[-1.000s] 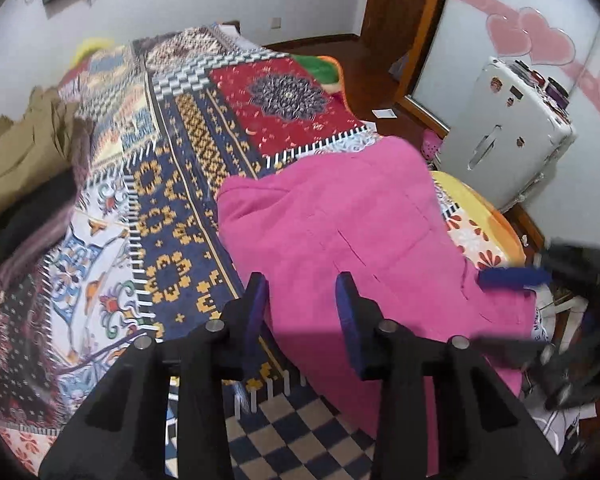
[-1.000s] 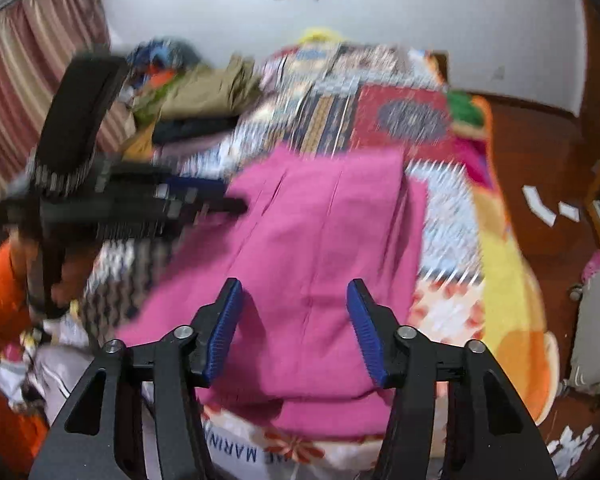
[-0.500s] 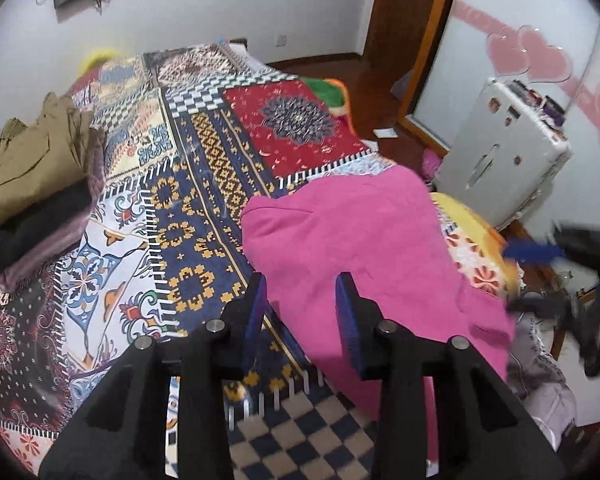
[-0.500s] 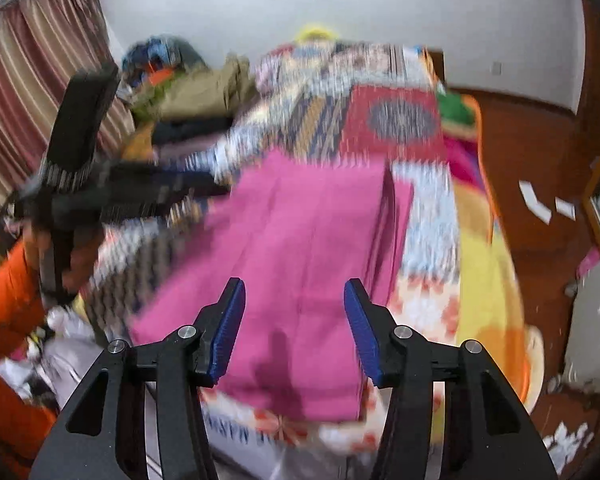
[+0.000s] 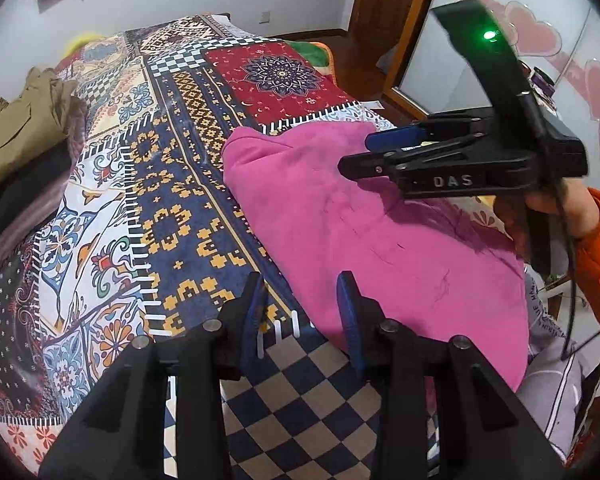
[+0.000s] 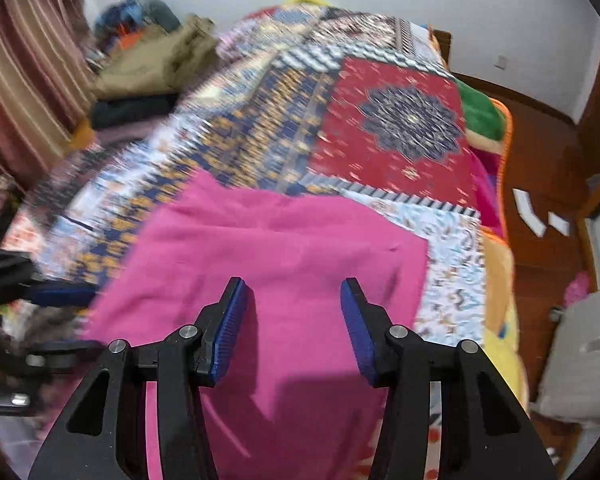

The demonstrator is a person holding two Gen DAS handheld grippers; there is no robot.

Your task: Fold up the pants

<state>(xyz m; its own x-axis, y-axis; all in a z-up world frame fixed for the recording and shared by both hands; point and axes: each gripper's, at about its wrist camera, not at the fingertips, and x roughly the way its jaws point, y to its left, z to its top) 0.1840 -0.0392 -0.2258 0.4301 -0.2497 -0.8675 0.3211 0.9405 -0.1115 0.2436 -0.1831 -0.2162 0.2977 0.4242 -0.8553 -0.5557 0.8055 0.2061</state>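
Note:
The pink pants lie folded flat on the patterned bedspread, near the bed's front corner; they also show in the right wrist view. My left gripper is open and empty, above the bedspread at the pants' left edge. My right gripper is open and empty, hovering over the pants. It shows from the side in the left wrist view, held above the pants' far end by a hand in an orange sleeve.
A stack of folded clothes, khaki on top, sits at the bed's left side. A white appliance stands on the wooden floor beside the bed. A mirrored door with pink hearts is at right.
My right gripper has moved in over the pink pants and now fills the right of the left wrist view. The left gripper has shifted slightly. Both stay open.

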